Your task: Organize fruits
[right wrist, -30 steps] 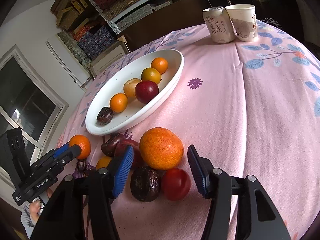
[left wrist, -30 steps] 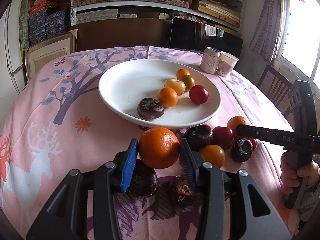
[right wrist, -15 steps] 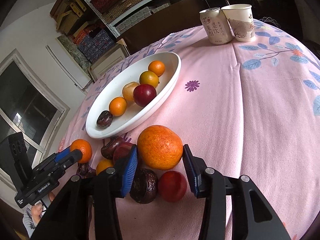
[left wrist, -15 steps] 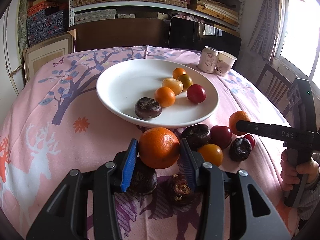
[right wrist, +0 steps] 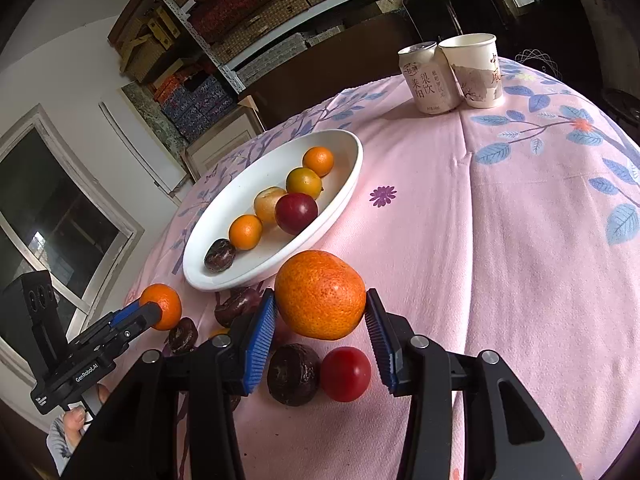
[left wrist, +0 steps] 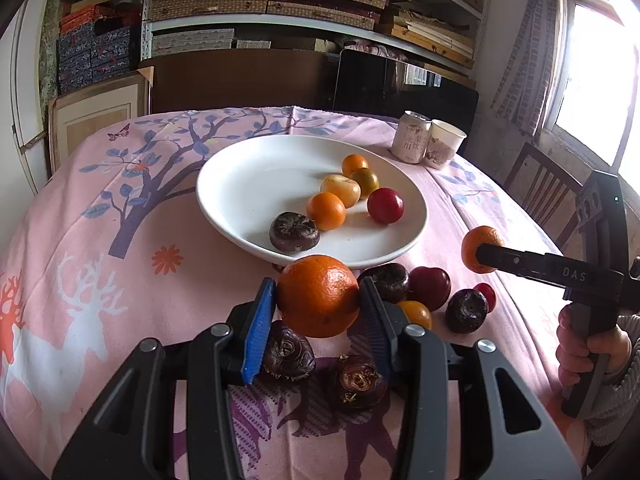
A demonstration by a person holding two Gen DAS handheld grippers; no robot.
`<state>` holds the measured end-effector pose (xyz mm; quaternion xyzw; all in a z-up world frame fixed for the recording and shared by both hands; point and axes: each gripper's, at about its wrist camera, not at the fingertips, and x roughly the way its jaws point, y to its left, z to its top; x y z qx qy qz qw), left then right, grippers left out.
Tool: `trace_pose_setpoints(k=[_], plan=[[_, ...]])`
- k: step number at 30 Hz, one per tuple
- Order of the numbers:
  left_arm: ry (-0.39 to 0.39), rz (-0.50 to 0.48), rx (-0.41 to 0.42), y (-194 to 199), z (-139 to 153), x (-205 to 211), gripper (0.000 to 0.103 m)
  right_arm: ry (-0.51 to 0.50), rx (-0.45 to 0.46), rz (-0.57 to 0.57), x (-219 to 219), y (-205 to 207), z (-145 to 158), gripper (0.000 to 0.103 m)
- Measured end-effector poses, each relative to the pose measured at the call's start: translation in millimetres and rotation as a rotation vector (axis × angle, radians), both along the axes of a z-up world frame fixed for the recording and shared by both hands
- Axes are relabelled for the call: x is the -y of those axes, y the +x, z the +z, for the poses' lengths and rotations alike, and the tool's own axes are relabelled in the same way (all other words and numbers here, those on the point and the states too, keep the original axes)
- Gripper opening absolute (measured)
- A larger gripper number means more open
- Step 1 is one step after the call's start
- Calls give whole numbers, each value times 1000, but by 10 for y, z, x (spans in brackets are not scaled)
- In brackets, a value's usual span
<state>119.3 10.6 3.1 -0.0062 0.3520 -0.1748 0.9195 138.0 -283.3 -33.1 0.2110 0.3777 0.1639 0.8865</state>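
Note:
My left gripper [left wrist: 318, 300] is shut on a large orange [left wrist: 318, 295] and holds it above the cloth, just short of the white plate [left wrist: 240, 176]. My right gripper [right wrist: 320, 314] is shut on another large orange [right wrist: 320, 300], lifted off the table; it shows in the left wrist view [left wrist: 480, 249] too. The plate [right wrist: 344, 188] holds several small fruits: oranges, a yellow one, a red plum [right wrist: 296, 213] and a dark passion fruit [left wrist: 294, 232]. Several dark, red and orange fruits [left wrist: 428, 288] lie on the cloth in front of the plate.
A drink can [right wrist: 430, 80] and a paper cup [right wrist: 478, 70] stand at the table's far side. A wooden chair [left wrist: 540, 192] is at the right edge. Shelves with boxes fill the back wall.
My right gripper closed on its large orange and lifted it off the cloth. My left gripper, still holding its orange, rose and moved a little toward the plate.

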Motion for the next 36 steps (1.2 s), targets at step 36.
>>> trace_pose_setpoints(k=[36], plan=[[-42,95,-37,858,91,-192,68,-79,86,52,-563,486,266,48]])
